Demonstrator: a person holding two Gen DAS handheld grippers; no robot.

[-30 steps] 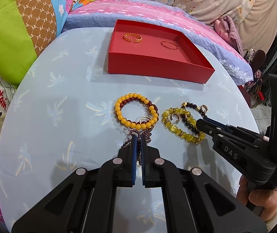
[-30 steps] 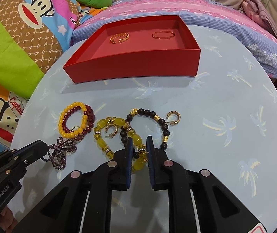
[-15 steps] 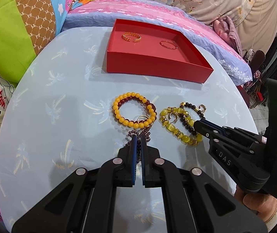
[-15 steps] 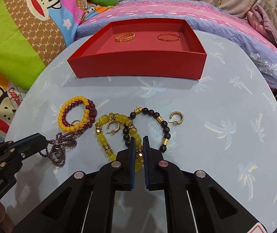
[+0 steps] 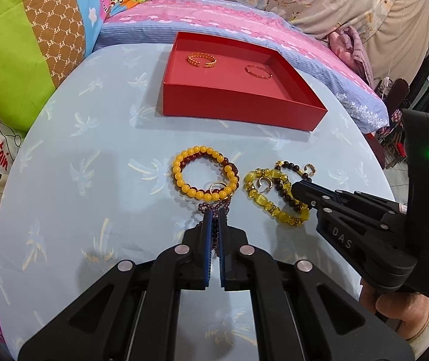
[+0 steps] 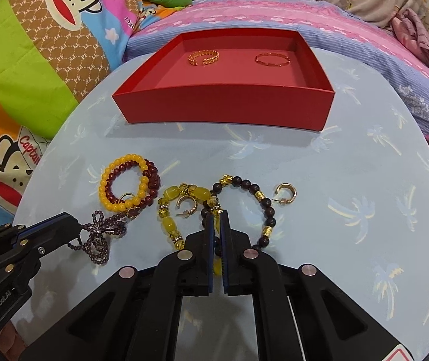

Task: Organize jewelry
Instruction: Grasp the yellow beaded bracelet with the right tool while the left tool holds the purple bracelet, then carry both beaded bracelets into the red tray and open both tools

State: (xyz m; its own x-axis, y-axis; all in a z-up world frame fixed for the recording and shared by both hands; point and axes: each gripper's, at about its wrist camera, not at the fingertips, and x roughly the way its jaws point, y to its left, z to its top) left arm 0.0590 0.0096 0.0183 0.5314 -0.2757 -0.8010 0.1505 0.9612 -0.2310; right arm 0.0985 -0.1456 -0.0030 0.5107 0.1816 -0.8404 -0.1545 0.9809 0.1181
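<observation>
My left gripper (image 5: pixel 214 212) is shut on a purple bead string (image 6: pixel 101 234), which still lies on the table; the gripper also shows in the right wrist view (image 6: pixel 73 219). My right gripper (image 6: pixel 217 215) is shut on the overlapping yellow bead bracelet (image 6: pixel 169 225) and dark bead bracelet (image 6: pixel 267 204); it also shows in the left wrist view (image 5: pixel 297 191). An orange bead bracelet (image 5: pixel 204 173) and a dark red one (image 6: pixel 151 183) lie beside them. A red box (image 6: pixel 223 106) at the back holds a gold chain bangle (image 6: pixel 204 57) and a thin bangle (image 6: pixel 272 59).
Gold hoop earrings (image 6: pixel 286 194) (image 6: pixel 187 206) lie among the bracelets, and a small ring (image 5: pixel 216 187) on the orange one. The round table (image 6: pixel 365 180) has a light blue palm-print cloth. Colourful cushions (image 6: pixel 34 60) and bedding surround it.
My right gripper has closed further on the yellow and dark bracelets. Both grippers have drawn back slightly. The left gripper stays shut on the purple string.
</observation>
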